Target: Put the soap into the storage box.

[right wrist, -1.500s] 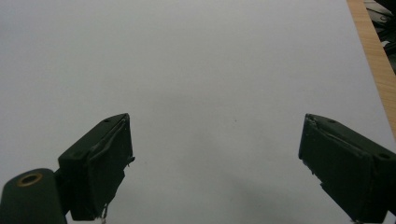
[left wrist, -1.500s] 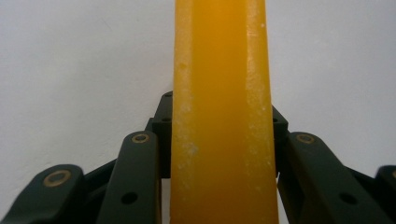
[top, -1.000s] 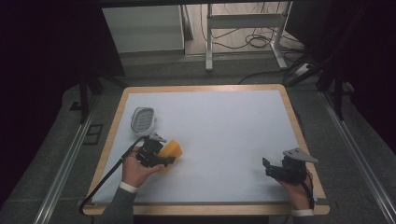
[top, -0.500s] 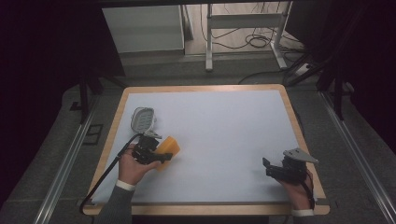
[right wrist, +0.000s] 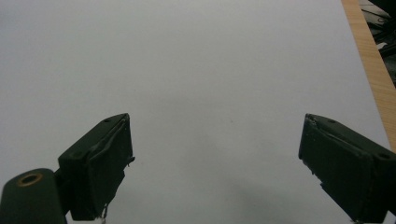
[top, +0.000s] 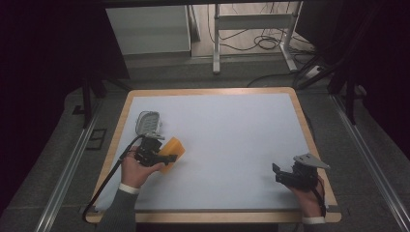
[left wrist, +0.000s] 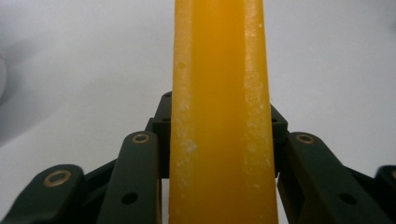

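The high view shows a grey oval mesh object (top: pixel 147 123) just beyond the left claw (top: pixel 167 157), whereas the left gripper view shows that claw pinching a flat yellow-orange plastic block (left wrist: pixel 219 121) edge-on above the white wood-rimmed surface (top: pixel 232 140), and the right claw (right wrist: pixel 215 163) stands spread wide, holding nothing.

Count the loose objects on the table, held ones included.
2. An orange block sits clamped in the left gripper at the table's near left; a grey mesh item lies just beyond it. The right gripper is open and holds nothing.
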Action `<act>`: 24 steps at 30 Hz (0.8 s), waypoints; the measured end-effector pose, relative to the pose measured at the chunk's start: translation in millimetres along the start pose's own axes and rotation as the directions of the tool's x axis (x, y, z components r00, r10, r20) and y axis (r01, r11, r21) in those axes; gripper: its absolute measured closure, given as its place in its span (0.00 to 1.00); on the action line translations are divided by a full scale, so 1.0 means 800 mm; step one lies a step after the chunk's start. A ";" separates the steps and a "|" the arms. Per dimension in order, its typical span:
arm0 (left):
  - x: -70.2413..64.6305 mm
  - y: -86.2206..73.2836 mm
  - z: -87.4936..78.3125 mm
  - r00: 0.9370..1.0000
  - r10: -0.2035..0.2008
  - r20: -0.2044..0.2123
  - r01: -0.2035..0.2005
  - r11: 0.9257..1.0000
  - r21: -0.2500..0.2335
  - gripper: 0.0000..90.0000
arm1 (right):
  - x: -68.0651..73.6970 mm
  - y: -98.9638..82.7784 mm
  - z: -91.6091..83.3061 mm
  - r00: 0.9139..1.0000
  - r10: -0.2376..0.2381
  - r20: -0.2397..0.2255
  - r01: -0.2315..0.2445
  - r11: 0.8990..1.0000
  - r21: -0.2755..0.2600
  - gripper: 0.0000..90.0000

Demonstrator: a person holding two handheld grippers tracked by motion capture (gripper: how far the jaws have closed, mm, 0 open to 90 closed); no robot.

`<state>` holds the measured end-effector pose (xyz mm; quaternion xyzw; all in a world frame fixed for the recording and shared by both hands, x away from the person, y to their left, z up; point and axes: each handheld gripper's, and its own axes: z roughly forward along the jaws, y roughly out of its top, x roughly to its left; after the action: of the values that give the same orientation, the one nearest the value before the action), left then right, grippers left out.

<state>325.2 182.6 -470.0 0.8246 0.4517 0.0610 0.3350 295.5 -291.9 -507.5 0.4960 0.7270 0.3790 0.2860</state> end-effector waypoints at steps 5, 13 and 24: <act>0.006 0.002 -0.002 1.000 -0.005 -0.015 0.005 1.000 -0.003 0.68 | 0.000 0.000 0.000 1.000 0.001 0.002 -0.001 1.000 0.002 0.11; 0.016 0.005 -0.009 1.000 -0.018 -0.022 0.017 1.000 -0.014 0.68 | 0.001 0.000 0.000 1.000 -0.002 0.001 0.002 1.000 0.001 0.11; 0.026 0.013 -0.012 0.999 -0.025 -0.047 0.024 0.999 -0.022 0.68 | 0.002 0.000 0.001 1.000 -0.004 0.002 0.004 1.000 0.004 0.11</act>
<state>340.9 200.3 -460.4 0.8137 0.4689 0.0812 0.3338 295.4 -290.4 -508.0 0.4956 0.7284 0.3765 0.2864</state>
